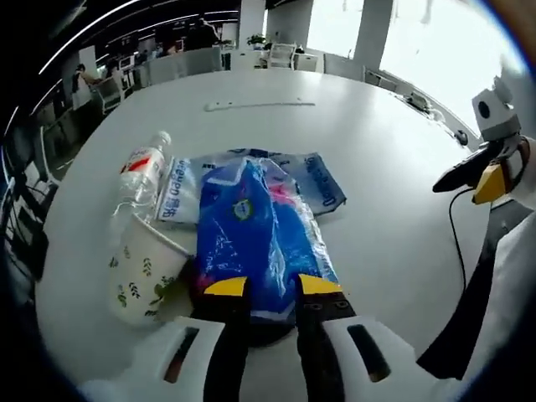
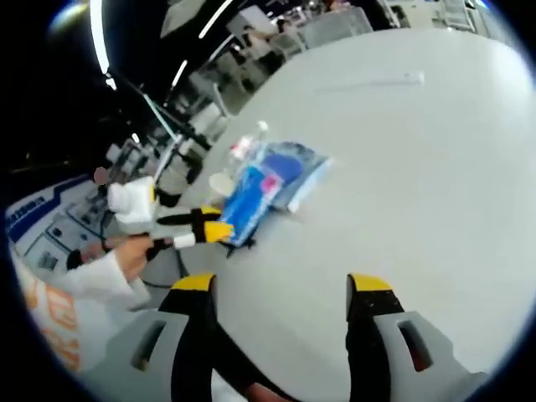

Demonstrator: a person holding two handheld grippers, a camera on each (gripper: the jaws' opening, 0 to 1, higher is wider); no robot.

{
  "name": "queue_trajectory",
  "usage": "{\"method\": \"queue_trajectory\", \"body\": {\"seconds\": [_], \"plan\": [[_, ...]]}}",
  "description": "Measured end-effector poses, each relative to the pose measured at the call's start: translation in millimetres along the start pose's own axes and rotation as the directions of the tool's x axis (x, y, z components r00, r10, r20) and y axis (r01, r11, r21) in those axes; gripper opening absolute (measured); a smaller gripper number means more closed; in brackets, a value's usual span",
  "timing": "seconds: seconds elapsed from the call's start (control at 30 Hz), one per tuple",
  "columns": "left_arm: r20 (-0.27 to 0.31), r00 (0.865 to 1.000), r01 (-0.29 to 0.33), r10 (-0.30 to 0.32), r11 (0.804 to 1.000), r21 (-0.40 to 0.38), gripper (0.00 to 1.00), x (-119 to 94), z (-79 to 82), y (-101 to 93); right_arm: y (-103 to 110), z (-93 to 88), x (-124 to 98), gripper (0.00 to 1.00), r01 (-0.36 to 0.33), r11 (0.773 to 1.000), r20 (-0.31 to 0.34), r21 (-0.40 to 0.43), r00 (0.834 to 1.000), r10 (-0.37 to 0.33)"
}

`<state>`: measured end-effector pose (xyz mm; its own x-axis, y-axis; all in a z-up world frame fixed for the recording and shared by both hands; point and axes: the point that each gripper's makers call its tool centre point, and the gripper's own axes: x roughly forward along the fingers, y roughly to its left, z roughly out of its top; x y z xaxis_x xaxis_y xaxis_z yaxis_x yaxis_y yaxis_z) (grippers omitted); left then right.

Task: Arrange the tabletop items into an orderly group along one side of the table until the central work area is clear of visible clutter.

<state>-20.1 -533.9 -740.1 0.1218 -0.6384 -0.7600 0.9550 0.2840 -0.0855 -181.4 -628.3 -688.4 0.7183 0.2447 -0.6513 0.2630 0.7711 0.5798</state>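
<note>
A shiny dark-blue plastic pack [image 1: 251, 230] lies lengthwise on the white round table [image 1: 377, 251], on top of flat pale-blue packets [image 1: 322, 180]. My left gripper [image 1: 273, 286] has its yellow-tipped jaws closed on the pack's near end. To the left, a clear water bottle [image 1: 142, 172] lies on its side. A leaf-patterned paper cup [image 1: 142, 272] lies tipped over beside it. In the right gripper view the same cluster, with the blue pack [image 2: 255, 197], bottle [image 2: 247, 146] and cup [image 2: 222, 182], sits far off. There the left gripper [image 2: 219, 232] meets the pack's end. My right gripper [image 2: 280, 285] is open over bare table and also shows at the right edge [image 1: 490, 172].
A long white strip [image 1: 260, 105] lies at the far side of the table. A black cable [image 1: 456, 243] and a dark strap [image 1: 469, 310] run along the right. A white-sleeved hand [image 2: 117, 260] holds the left gripper. Chairs and desks stand beyond the table.
</note>
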Motion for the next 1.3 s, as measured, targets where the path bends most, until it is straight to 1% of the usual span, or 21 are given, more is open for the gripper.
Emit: {"method": "queue_trajectory", "body": {"seconds": [0.03,0.07,0.23,0.3,0.4,0.47,0.57,0.63,0.7,0.8,0.83,0.9,0.93,0.97,1.0,1.07,1.13,1.2,1.23,1.27,1.3], "plan": [[0.003,1.0,0.005,-0.005,1.0,0.012,0.03,-0.4,0.2,-0.4,0.3,-0.9,0.1,0.61,0.0,1.0,-0.001,0.0,1.0,0.0],[0.003,1.0,0.003,-0.003,1.0,0.016,0.02,-0.9,0.1,-0.5,0.5,-1.5,0.3,0.61,0.0,1.0,-0.002,-0.001,1.0,0.0],[0.006,1.0,0.021,-0.022,0.999,0.047,0.0,-1.7,0.4,-1.2,1.9,-2.4,1.8,0.61,0.005,1.0,-0.007,-0.012,1.0,-0.005],[0.008,0.999,0.04,-0.04,0.997,0.062,0.0,-5.5,2.6,-2.7,1.5,-2.1,2.1,0.61,0.02,0.998,-0.015,-0.055,1.0,-0.021],[0.034,0.996,0.078,-0.081,0.993,0.087,0.0,-12.4,11.3,-7.8,-3.6,1.3,0.6,0.61,0.064,0.984,-0.022,-0.166,0.997,-0.069],[0.049,0.993,0.103,-0.108,0.989,0.108,0.0,-17.4,16.6,-11.3,-4.7,7.3,-1.0,0.6,0.081,0.967,-0.013,-0.24,0.996,-0.087],[0.068,0.983,0.153,-0.169,0.969,0.195,0.0,-26.1,26.3,-20.8,-0.6,15.8,-2.3,0.6,0.064,0.968,0.01,-0.243,0.998,-0.064],[0.071,0.979,0.17,-0.19,0.96,0.225,0.0,-30.7,30.2,-25.4,3.3,24.8,-3.1,0.59,0.048,0.97,0.036,-0.238,0.999,-0.04],[0.066,0.971,0.204,-0.232,0.936,0.288,0.0,-34.8,33.0,-32.7,6.4,34.1,-3.5,0.59,0.037,0.969,0.059,-0.243,0.998,-0.023],[0.057,0.96,0.234,-0.273,0.901,0.365,0.0,-38.9,36.1,-41.8,10.7,45.1,-2.6,0.59,0.028,0.962,0.078,-0.271,0.997,-0.007],[0.066,0.949,0.26,-0.307,0.885,0.385,0.0,-41.8,39.3,-48.6,11.7,47.6,-1.2,0.59,0.022,0.96,0.076,-0.281,0.997,0.0],[0.072,0.94,0.28,-0.334,0.874,0.398,0.0,-44.5,42.6,-54.2,13.1,50.0,0.6,0.59,0.019,0.956,0.074,-0.293,0.997,0.003],[0.064,0.928,0.309,-0.368,0.854,0.419,0.0,-47.3,44.5,-62.0,14.7,51.6,1.9,0.58,0.015,0.952,0.075,-0.305,0.997,0.008],[0.056,0.925,0.318,-0.376,0.846,0.429,0.0,-48.6,45.0,-64.7,15.8,52.0,2.7,0.58,0.009,0.949,0.072,-0.315,0.997,0.015],[0.042,0.921,0.328,-0.387,0.83,0.452,0.0,-49.8,45.9,-68.1,17.4,52.1,4.2,0.57,0.001,0.945,0.066,-0.328,0.998,0.021],[0.039,0.917,0.327,-0.397,0.803,0.499,0.0,-51.4,49.7,-72.3,19.0,51.3,6.6,0.54,-0.012,0.937,0.054,-0.348,0.998,0.033],[0.041,0.903,0.342,-0.428,0.771,0.537,0.0,-56.4,55.6,-80.9,20.4,49.5,7.8,0.49,-0.025,0.93,0.043,-0.366,0.998,0.044],[0.04,0.891,0.355,-0.453,0.747,0.562,0.0,-60.0,59.8,-87.2,19.7,48.4,8.3,0.46,-0.027,0.929,0.042,-0.37,0.998,0.046],[0.038,0.889,0.357,-0.455,0.744,0.566,0.0,-60.4,60.3,-88.0,19.6,48.2,8.3,0.46,-0.027,0.929,0.043,-0.37,0.998,0.046],[0.035,0.885,0.362,-0.464,0.733,0.576,0.0,-60.9,61.6,-90.3,18.6,47.3,8.3,0.45,-0.024,0.929,0.044,-0.369,0.998,0.043],[0.033,0.882,0.365,-0.469,0.728,0.58,0.0,-61.1,62.3,-91.6,18.4,46.4,8.0,0.41,-0.025,0.929,0.044,-0.37,0.998,0.044]]}}
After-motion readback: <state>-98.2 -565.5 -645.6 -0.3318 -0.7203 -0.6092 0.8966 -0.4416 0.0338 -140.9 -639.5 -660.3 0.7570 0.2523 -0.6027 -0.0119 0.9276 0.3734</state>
